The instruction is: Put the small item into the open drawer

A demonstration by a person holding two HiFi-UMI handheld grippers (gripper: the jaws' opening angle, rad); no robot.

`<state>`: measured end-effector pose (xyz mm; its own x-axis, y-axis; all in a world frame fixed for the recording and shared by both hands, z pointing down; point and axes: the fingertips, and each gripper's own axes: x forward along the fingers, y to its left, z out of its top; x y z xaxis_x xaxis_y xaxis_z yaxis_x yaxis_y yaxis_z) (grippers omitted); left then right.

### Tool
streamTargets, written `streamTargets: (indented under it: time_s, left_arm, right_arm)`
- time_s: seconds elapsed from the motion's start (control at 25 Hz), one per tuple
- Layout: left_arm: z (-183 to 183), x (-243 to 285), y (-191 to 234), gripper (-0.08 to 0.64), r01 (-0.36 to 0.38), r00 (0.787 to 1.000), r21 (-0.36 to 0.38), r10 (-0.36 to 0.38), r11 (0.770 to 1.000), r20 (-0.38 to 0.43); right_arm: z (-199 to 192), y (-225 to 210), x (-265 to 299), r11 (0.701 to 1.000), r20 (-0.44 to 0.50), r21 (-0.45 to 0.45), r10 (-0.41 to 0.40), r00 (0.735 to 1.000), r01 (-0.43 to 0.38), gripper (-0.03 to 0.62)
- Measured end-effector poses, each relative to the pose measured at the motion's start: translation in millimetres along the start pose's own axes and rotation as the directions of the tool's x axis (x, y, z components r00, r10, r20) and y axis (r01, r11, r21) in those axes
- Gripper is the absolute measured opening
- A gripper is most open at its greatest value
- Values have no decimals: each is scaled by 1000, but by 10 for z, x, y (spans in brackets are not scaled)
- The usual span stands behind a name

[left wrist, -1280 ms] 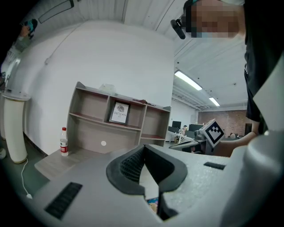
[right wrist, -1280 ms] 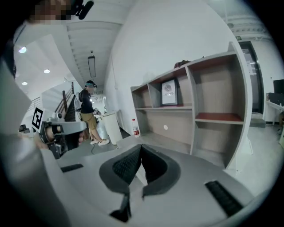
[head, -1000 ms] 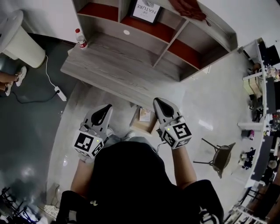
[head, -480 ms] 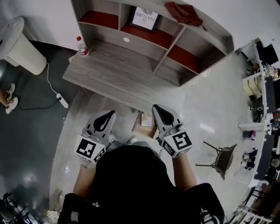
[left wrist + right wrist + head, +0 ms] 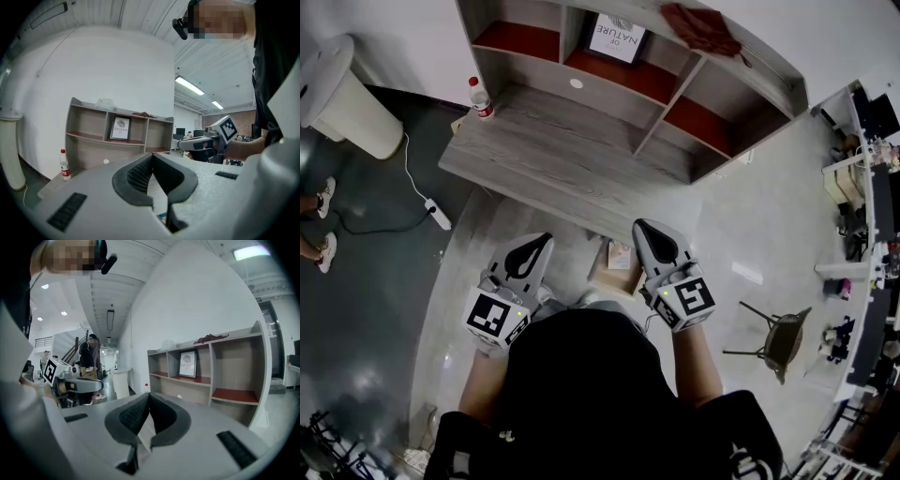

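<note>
A small white round item lies on the grey wooden desk, below the shelf unit. Under the desk's front edge an open wooden drawer sticks out, with a printed booklet lying in it. My left gripper hangs shut and empty left of the drawer. My right gripper is shut and empty at the drawer's right side. In the left gripper view the jaws meet at their tips; in the right gripper view the jaws do too. Both point toward the shelves.
A water bottle stands at the desk's left end. The shelves hold a framed print and a dark red cloth on top. A white bin and a power strip lie left; a stool stands right.
The head view has shifted a little, so the desk sits lower in frame. Both grippers stay shut, side by side over the drawer.
</note>
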<state>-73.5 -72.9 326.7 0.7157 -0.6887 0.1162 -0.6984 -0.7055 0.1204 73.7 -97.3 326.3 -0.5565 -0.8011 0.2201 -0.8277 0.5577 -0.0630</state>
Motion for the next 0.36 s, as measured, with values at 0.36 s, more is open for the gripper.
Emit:
streamTargets:
  time_s: [0.36]
  left_arm:
    - [66, 53, 43, 2, 9, 1000, 7, -9, 1000, 8]
  right_arm:
    - [62, 65, 100, 1000, 20, -12, 18, 1000, -18, 12]
